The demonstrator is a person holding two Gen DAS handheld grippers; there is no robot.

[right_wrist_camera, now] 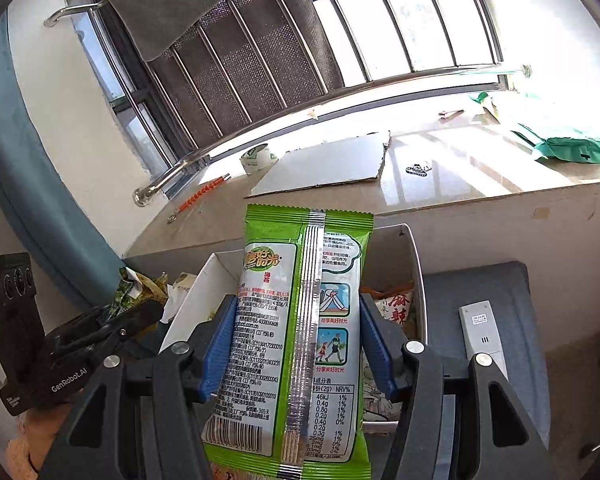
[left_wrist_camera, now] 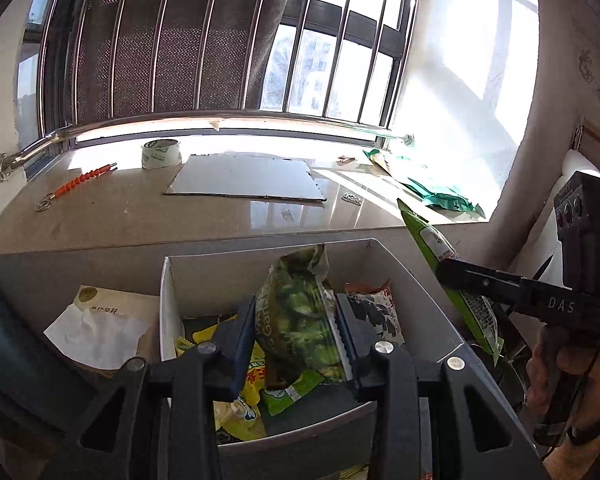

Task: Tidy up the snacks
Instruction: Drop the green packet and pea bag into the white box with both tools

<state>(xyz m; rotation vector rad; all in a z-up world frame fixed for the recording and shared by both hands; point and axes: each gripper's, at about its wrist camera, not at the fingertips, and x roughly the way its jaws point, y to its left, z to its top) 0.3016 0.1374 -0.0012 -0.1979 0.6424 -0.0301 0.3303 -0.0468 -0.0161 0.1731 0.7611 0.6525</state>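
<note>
Though crinkly, glossy seaweed packet (right_wrist_camera: 296, 340) in right tool (right_wrist_camera: 296, 344).

"DAS" on my right hand-held gripper (left_wrist_camera: 452, 276), "GenRobot.AI" on my left hand-held gripper (right_wrist_camera: 140, 316), "NRV%" and "46kJ" on the green packet (right_wrist_camera: 296, 320) I hold

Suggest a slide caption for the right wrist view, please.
Right gripper holds a green seaweed packet upright above the white box of snacks.
</note>
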